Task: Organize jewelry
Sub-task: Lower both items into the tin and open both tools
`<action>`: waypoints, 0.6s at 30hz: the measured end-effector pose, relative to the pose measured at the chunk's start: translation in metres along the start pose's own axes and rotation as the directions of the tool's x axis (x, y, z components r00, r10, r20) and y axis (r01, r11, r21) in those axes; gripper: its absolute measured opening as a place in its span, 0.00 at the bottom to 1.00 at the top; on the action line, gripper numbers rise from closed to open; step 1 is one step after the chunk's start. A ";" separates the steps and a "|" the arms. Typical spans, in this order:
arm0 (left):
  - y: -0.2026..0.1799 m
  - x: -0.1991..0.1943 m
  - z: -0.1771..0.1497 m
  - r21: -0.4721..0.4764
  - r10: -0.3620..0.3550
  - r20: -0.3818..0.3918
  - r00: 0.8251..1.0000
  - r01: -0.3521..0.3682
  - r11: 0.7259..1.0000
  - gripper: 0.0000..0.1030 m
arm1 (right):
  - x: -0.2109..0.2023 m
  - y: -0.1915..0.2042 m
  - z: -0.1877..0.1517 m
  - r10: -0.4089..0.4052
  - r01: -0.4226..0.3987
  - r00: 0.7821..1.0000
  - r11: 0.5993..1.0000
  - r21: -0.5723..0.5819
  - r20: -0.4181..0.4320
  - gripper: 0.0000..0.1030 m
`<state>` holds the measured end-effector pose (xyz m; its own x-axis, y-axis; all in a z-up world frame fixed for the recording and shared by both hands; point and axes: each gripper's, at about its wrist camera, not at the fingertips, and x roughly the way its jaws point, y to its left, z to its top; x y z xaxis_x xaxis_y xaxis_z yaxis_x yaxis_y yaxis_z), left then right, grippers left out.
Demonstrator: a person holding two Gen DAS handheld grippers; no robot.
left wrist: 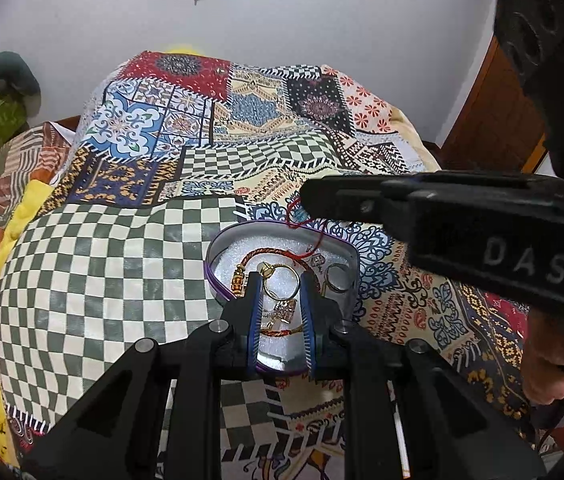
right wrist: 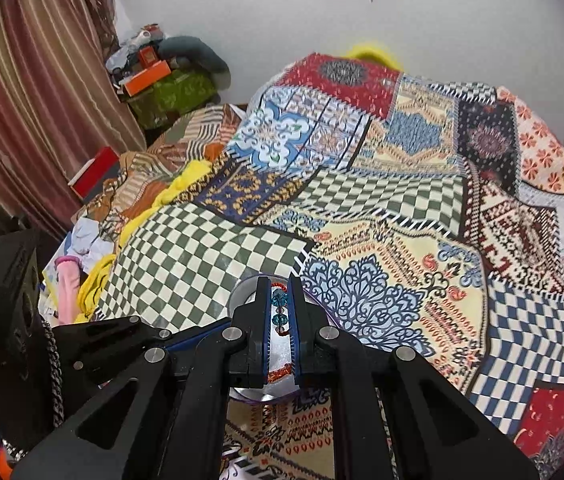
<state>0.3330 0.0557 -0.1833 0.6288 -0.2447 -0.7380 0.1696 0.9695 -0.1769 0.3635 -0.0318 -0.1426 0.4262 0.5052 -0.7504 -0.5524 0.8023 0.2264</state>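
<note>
An oval tin (left wrist: 218, 240) with a purple rim and white foam lining lies open on the quilt. In it are a red braided bracelet (left wrist: 266, 252) and a silver ring (left wrist: 338, 278). My left gripper (left wrist: 281, 278) hovers over the tin, shut on a gold ring (left wrist: 267, 270) with a bow charm (left wrist: 284, 312) hanging below. My right gripper (right wrist: 279, 280) is shut on a red thread bracelet with blue beads (right wrist: 279, 300), just above the tin (right wrist: 242, 296). In the left wrist view the right gripper (left wrist: 306, 196) reaches in from the right, the red thread (left wrist: 298, 220) dangling over the tin's far rim.
A patchwork quilt (right wrist: 402, 208) covers the bed on all sides of the tin. Piled clothes (right wrist: 82, 256), boxes (right wrist: 146, 76) and a striped curtain (right wrist: 22, 100) crowd the left side. A person's fingers (left wrist: 546, 364) hold the right gripper's handle. A white wall (left wrist: 322, 20) stands behind.
</note>
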 end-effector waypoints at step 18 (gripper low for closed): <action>-0.002 -0.011 -0.004 0.006 0.026 0.008 1.000 -0.026 1.000 0.17 | 0.004 -0.003 -0.001 -0.004 0.005 0.999 1.000 0.009 -0.042 0.26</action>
<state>0.3230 0.0562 -0.1774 0.6393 -0.2194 -0.7370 0.1578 0.9755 -0.1535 0.3661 -0.0322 -0.1469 0.3984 0.4880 -0.7766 -0.5442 0.8073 0.2282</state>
